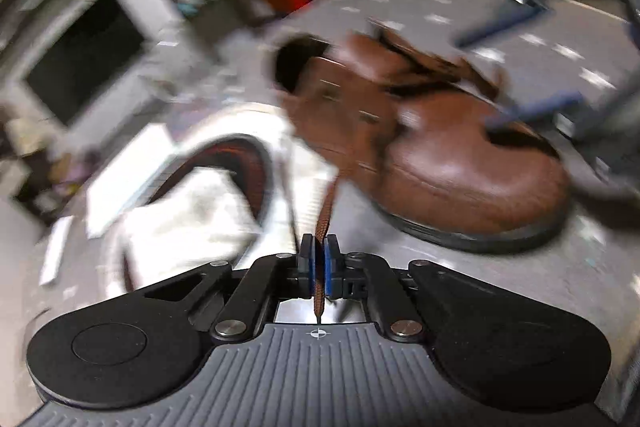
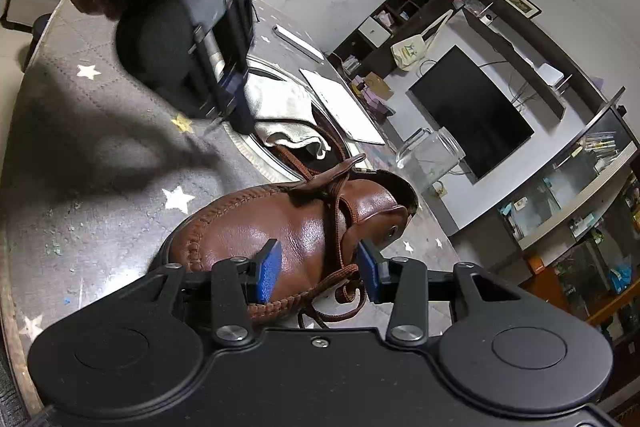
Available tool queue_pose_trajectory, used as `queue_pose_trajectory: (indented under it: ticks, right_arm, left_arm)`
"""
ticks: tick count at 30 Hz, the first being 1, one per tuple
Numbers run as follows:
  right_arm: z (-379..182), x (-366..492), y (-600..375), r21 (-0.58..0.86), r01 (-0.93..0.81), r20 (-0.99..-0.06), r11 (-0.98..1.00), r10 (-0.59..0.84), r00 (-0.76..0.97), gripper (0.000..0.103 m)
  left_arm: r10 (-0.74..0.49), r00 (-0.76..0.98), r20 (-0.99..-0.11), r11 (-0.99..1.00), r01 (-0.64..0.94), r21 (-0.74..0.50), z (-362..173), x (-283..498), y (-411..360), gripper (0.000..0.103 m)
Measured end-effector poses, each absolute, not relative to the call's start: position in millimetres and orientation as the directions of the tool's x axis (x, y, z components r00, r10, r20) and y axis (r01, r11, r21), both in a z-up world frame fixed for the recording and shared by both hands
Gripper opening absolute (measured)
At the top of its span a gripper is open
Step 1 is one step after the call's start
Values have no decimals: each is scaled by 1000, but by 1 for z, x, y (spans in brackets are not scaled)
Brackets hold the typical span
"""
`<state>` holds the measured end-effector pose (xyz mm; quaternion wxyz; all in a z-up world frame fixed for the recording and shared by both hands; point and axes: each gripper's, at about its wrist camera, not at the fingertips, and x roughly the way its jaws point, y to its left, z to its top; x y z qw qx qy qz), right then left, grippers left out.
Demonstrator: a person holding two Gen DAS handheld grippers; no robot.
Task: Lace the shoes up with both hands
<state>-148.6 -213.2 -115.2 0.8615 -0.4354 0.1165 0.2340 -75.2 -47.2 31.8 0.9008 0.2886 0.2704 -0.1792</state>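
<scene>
- Our left gripper [image 1: 319, 267] has its blue pads clenched on one end of the brown shoelace [image 1: 326, 211], whose tip pokes out behind the pads toward the camera.
- Our right gripper [image 2: 318, 271] is released, its pads spread wide on either side of the shoe's upper without pinching anything.
- In the left wrist view, which is motion-blurred, the brown leather shoe [image 1: 432, 147] lies at about two o'clock from the left gripper on the grey star-patterned tablecloth [image 1: 460, 15], toe toward the lower right; the lace runs up from the pads to the shoe.
- In the right wrist view the shoe sits at twelve o'clock, just beyond the open pads, with loose lace looped across its tongue and trailing off its near side.
- A white cloth [image 2: 280, 107] lies at eleven o'clock beyond the shoe, near the left gripper.
- We judge the lacing as partly done: the lace passes through some eyelets but hangs slack, and no knot or bow is visible. Tightening and tying appear to remain.
</scene>
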Motion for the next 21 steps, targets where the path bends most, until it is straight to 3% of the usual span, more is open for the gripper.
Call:
queue_pose_trajectory:
  ticks: [11,13,16,21]
  right_arm:
    - [-121,-148,-212,-703,-496,-400,509,293,868,45]
    - [-121,-147,-212,-701,-497,-401,511,295,868,45]
    - [-121,-147,-212,-697,-500,-397,514,303,866,45]
    - [-99,-144,-214,-637,-519,-377,569,357,855,45]
  left_arm:
    - [-70,921,-383,987,119,106,81,-79,-9,2]
    - [-34,937,-346,990,79,115,91,-83,-5,2]
    - [-77,936,-343,990,112,82,103,-85,4,2]
    - [-174,942,-287,942,244,228,111,-105,-19,2]
